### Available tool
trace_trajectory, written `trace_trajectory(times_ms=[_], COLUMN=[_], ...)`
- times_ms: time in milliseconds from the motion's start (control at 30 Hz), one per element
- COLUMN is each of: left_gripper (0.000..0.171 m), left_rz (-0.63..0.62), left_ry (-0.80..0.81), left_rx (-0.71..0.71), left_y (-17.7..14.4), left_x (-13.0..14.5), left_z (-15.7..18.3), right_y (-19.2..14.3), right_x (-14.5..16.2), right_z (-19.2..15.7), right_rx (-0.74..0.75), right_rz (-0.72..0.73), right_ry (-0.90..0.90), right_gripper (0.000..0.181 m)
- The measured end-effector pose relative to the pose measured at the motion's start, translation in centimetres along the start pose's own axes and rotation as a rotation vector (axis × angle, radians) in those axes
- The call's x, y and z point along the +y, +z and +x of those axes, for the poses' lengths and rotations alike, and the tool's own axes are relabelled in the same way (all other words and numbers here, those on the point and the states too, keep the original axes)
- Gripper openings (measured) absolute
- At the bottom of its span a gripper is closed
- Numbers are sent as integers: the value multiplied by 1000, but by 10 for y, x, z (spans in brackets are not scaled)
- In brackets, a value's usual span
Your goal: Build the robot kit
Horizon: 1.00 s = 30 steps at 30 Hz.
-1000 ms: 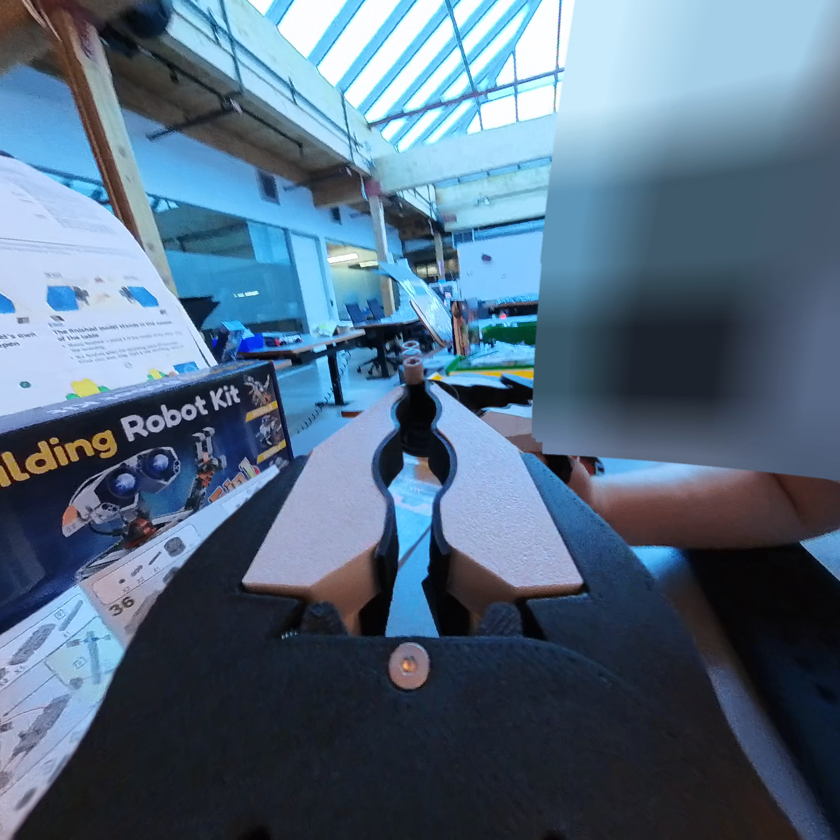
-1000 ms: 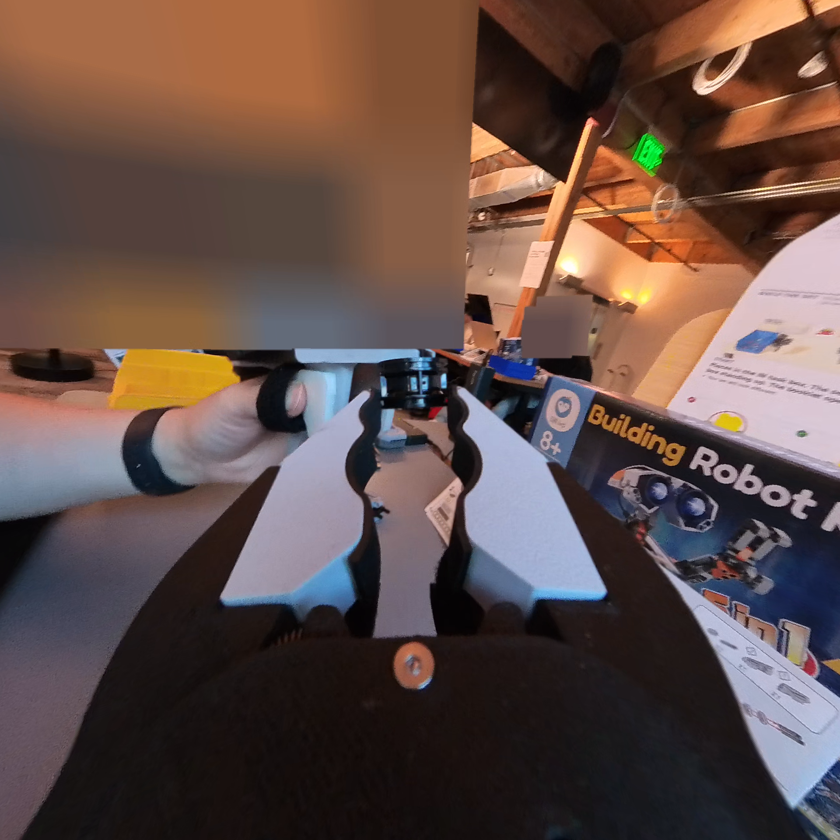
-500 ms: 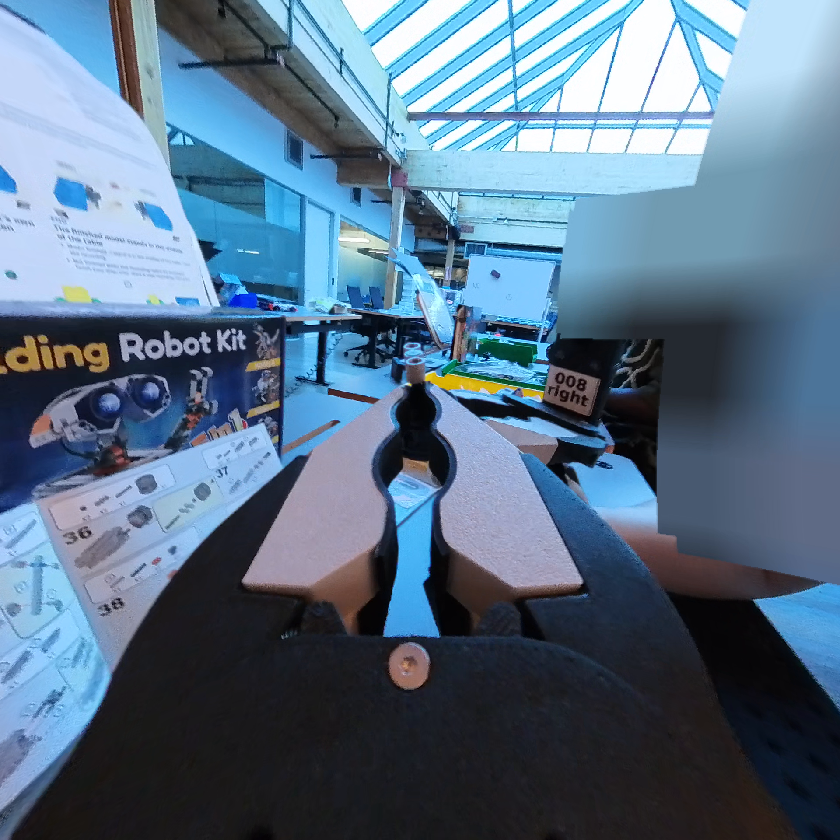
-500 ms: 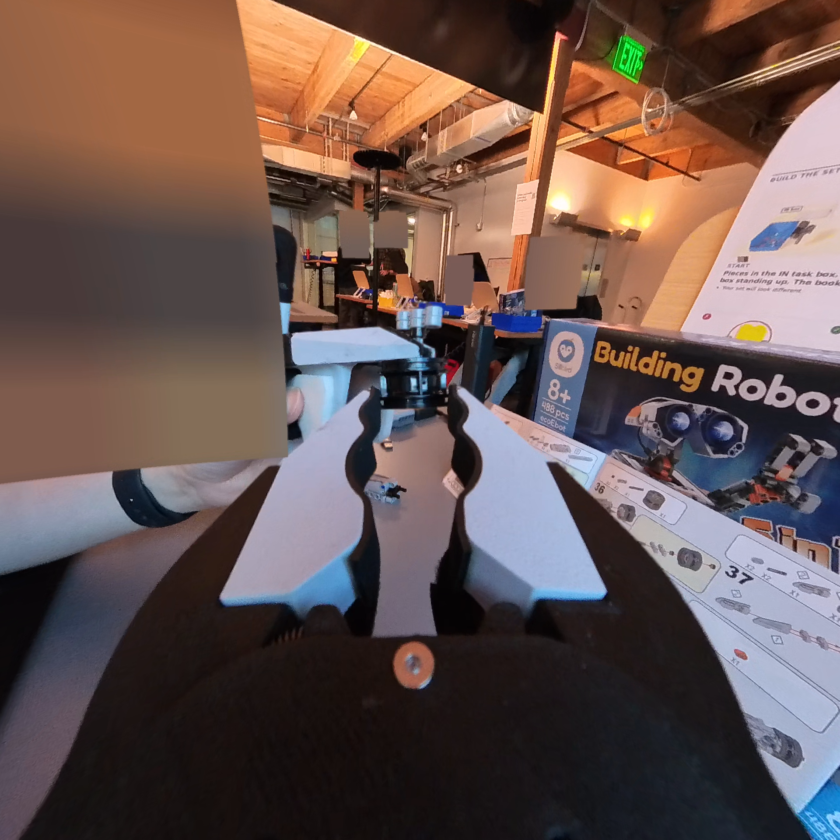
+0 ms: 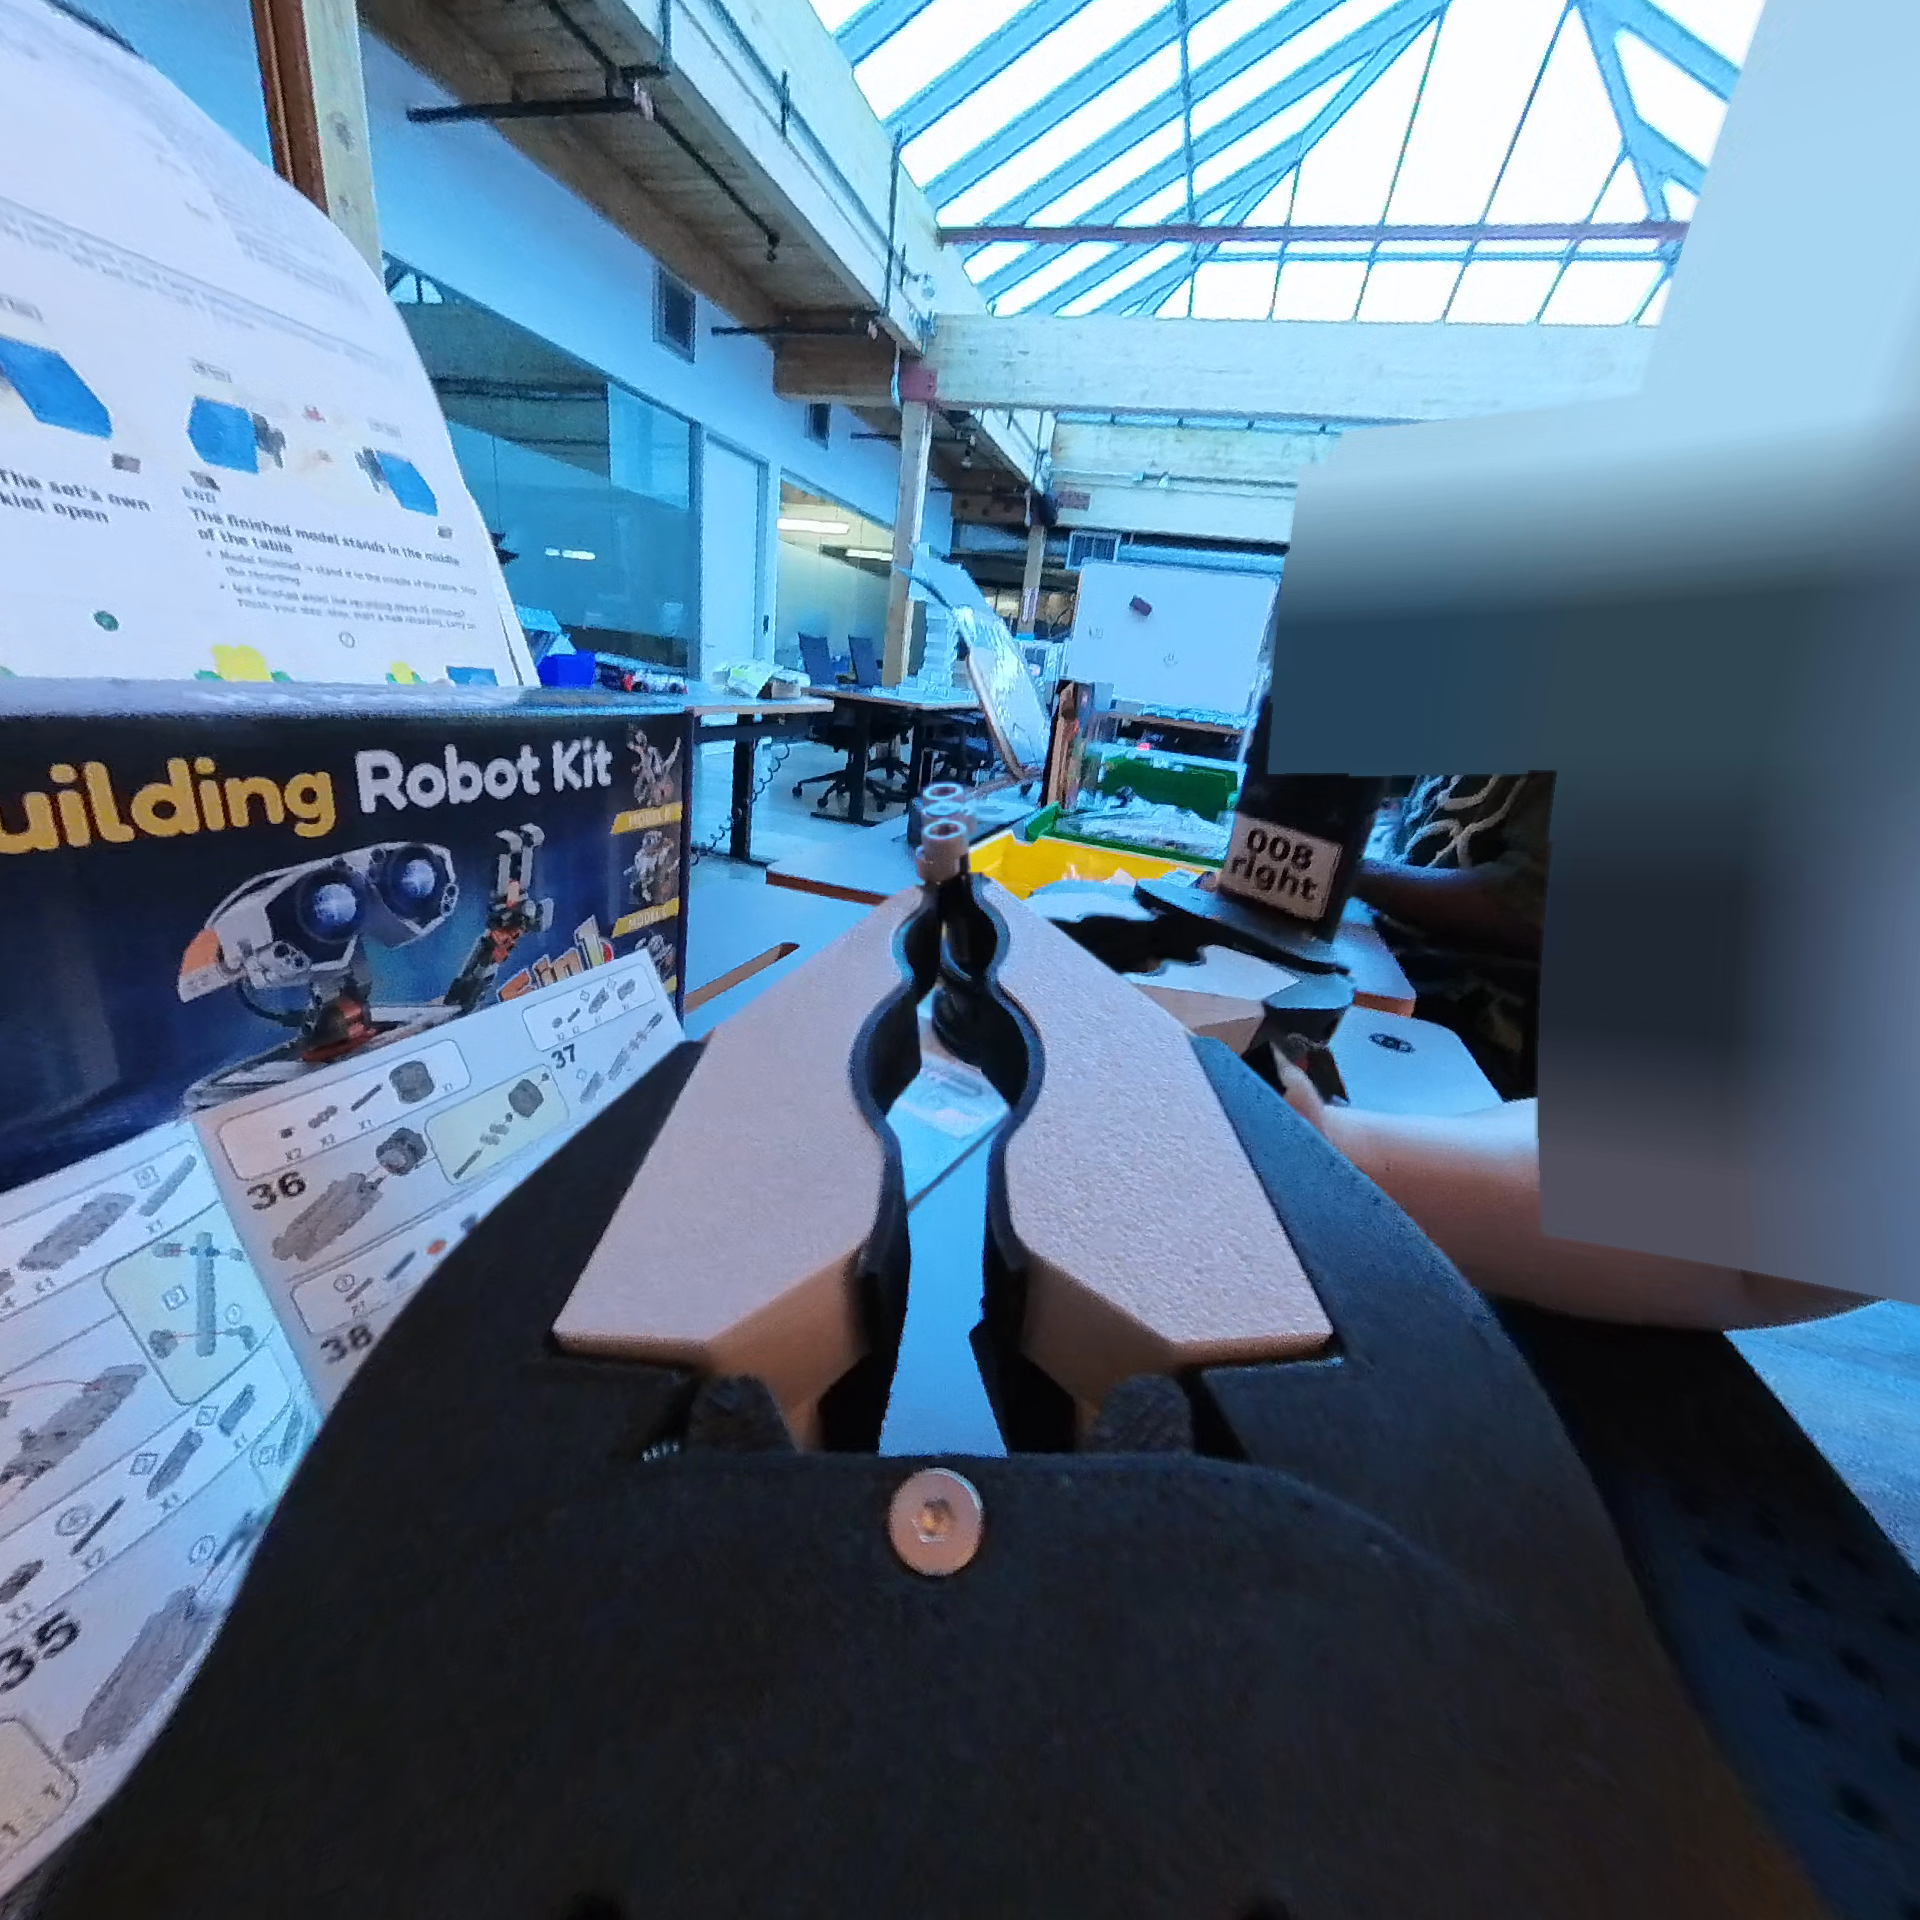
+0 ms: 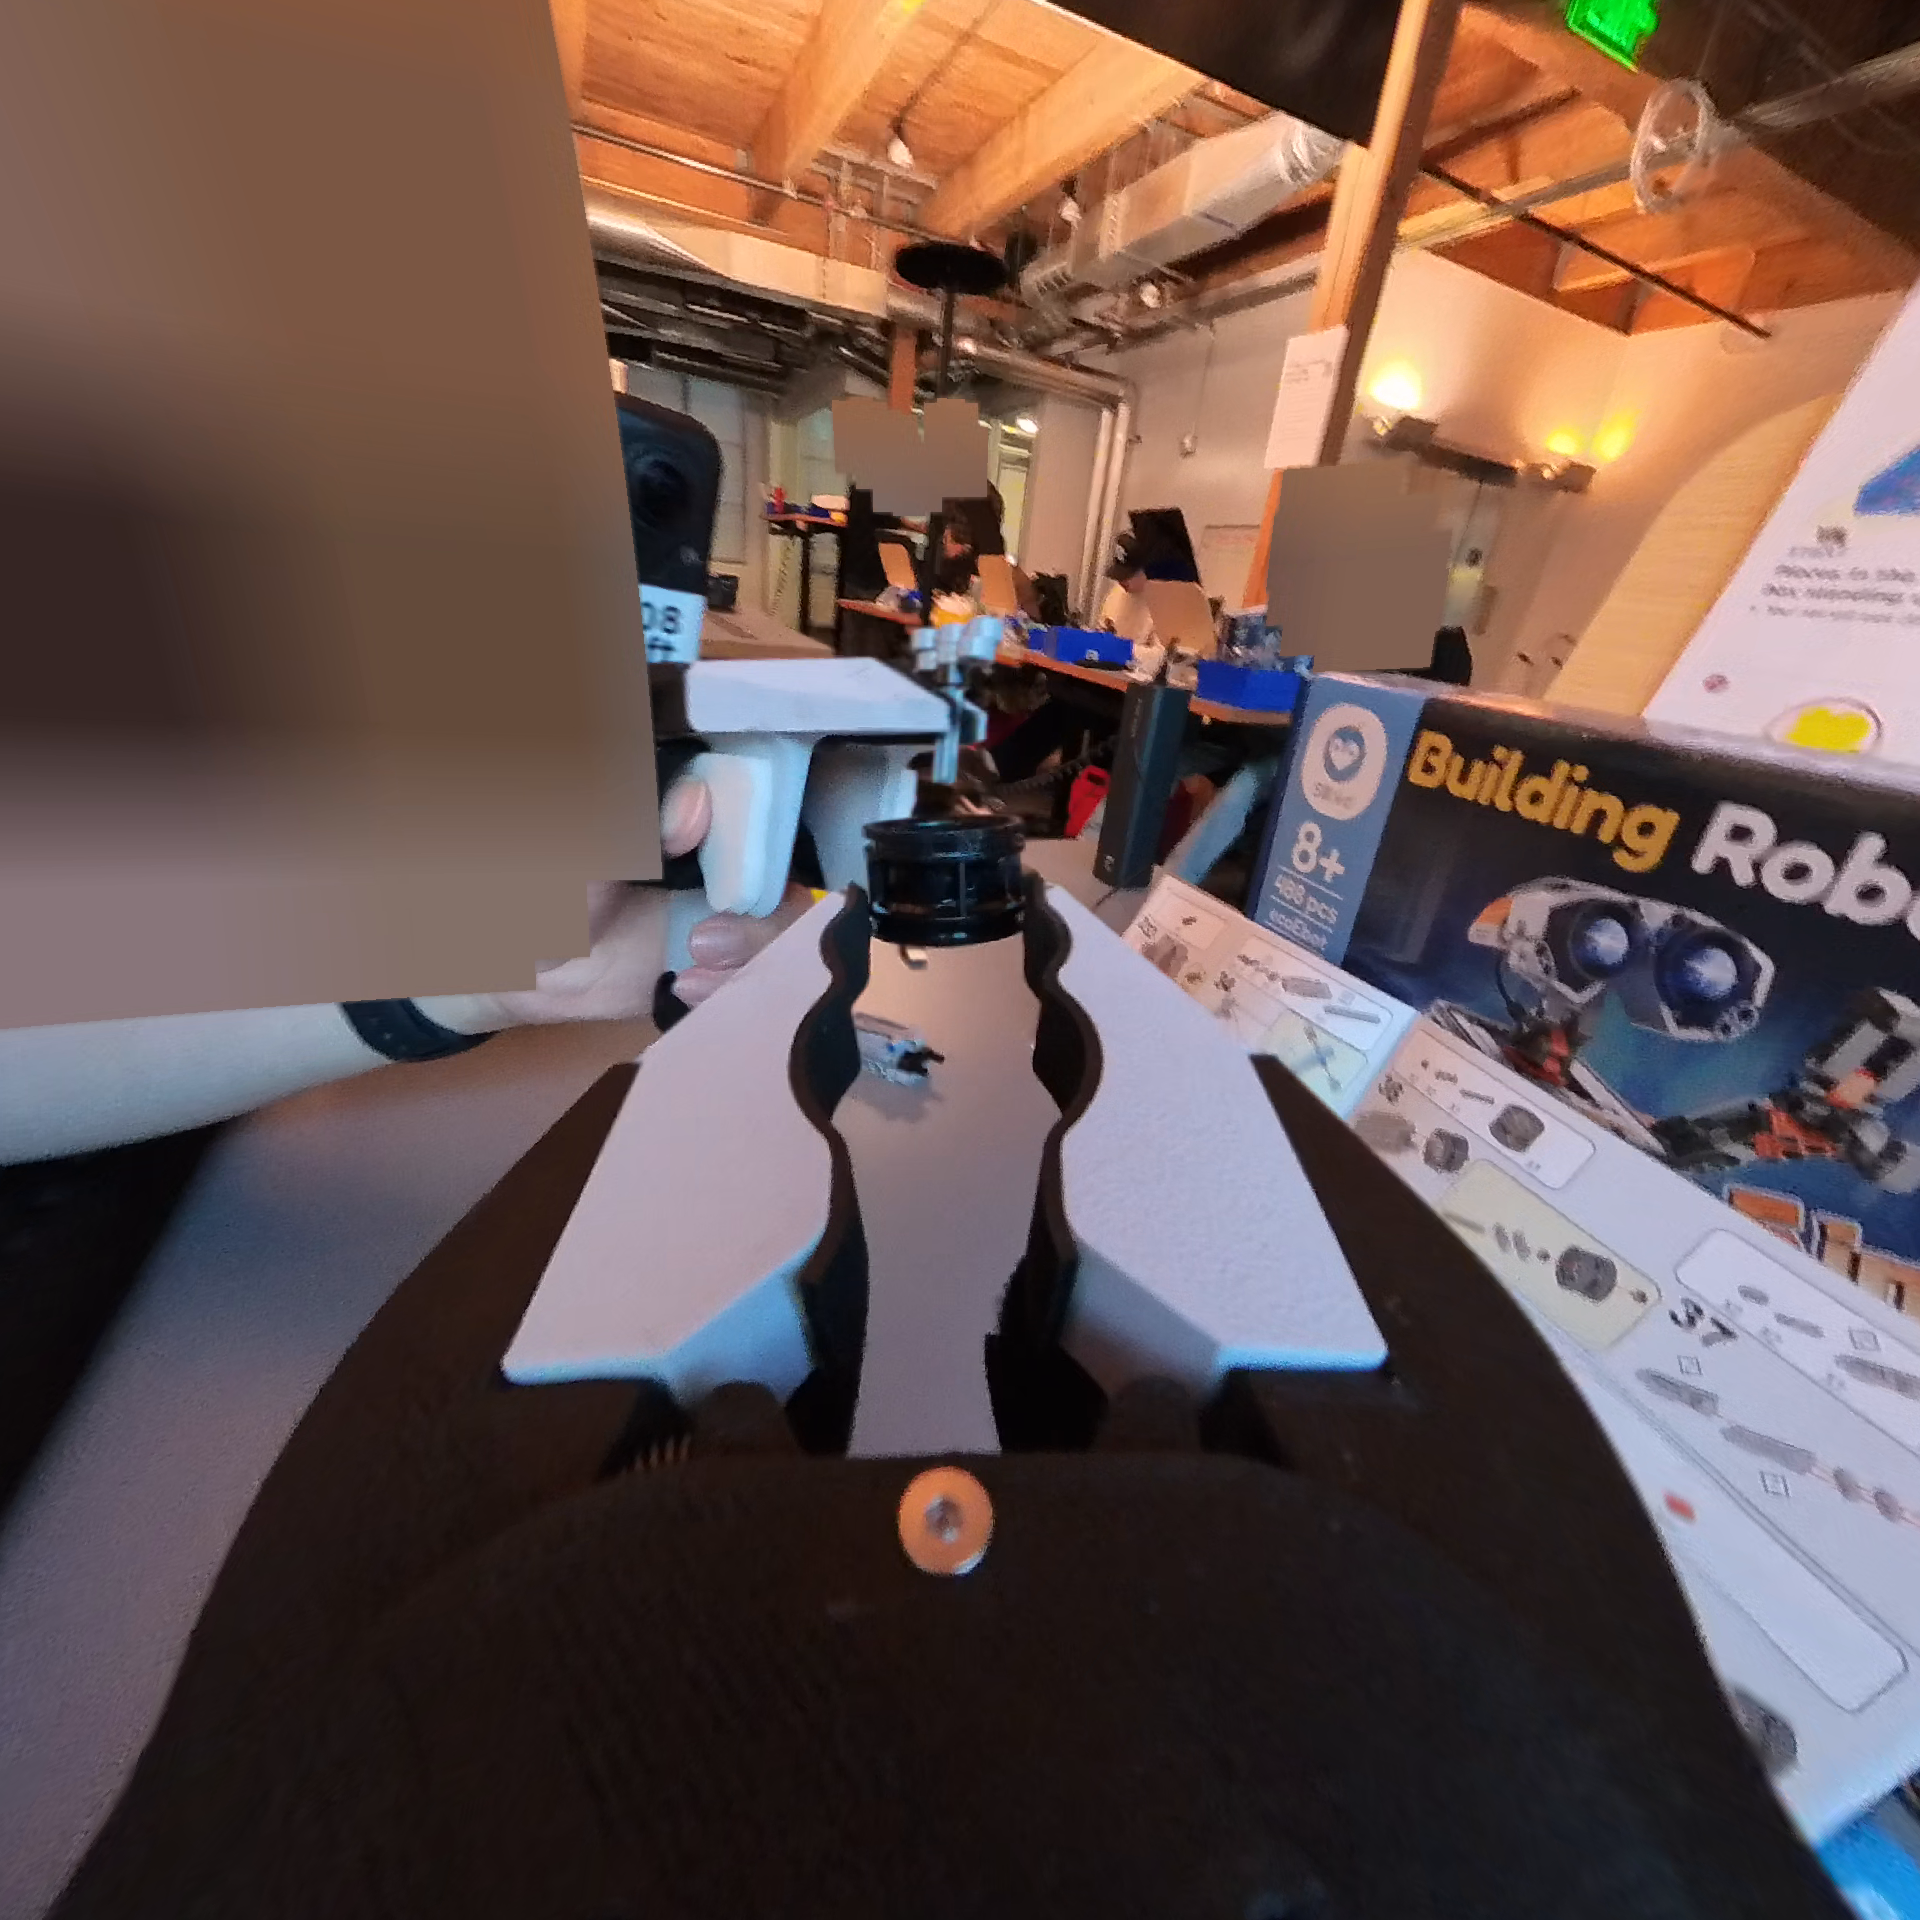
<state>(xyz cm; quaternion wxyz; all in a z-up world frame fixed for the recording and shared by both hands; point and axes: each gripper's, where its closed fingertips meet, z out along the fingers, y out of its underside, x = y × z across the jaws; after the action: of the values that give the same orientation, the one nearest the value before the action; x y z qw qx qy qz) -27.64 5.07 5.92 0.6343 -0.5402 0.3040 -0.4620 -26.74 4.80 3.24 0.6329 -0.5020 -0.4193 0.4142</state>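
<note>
My left gripper (image 5: 948, 906), with tan fingers, is shut on a thin black axle piece (image 5: 948, 883) that stands upright and carries small grey bushes (image 5: 943, 831) on top. My right gripper (image 6: 943, 902), with white fingers, is shut on a black round wheel hub (image 6: 943, 881). In the right wrist view the left gripper (image 6: 831, 698) holds the axle (image 6: 951, 727) straight above the hub. I cannot tell whether the axle's lower end touches the hub. In the left wrist view the right gripper (image 5: 1247, 940) shows just beyond my tips.
A dark robot kit box (image 5: 343, 883) (image 6: 1610, 883) stands beside the grippers, with an open instruction booklet (image 5: 312, 1195) (image 6: 1455, 1195) leaning on it and a white printed sheet (image 5: 208, 416) behind. A small loose part (image 6: 894, 1055) lies on the grey table (image 6: 208, 1351). A yellow bin (image 5: 1039, 862) sits farther off.
Both views have swung and levelled. In the right wrist view the left gripper and its grey bushes now sit higher above the hub. Both grips are unchanged.
</note>
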Motion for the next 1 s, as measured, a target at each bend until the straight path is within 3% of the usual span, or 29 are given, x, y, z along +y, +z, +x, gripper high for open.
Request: trace_trajectory(times_ms=[233,433,1000], left_gripper=[1,0,0], left_rz=[71,50,-47], left_ry=[58,163,234], left_rx=[199,221,209], left_y=[2,2,0], left_x=[-15,-16,-4], left_z=[44,56,51], right_y=[-8,-11,-7], right_x=[-22,-30,-28], right_z=[-20,-31,-35], right_rx=[-81,-88,-148], right_rz=[152,190,132], right_ry=[-168,-295,-156], right_gripper=[29,29,29])
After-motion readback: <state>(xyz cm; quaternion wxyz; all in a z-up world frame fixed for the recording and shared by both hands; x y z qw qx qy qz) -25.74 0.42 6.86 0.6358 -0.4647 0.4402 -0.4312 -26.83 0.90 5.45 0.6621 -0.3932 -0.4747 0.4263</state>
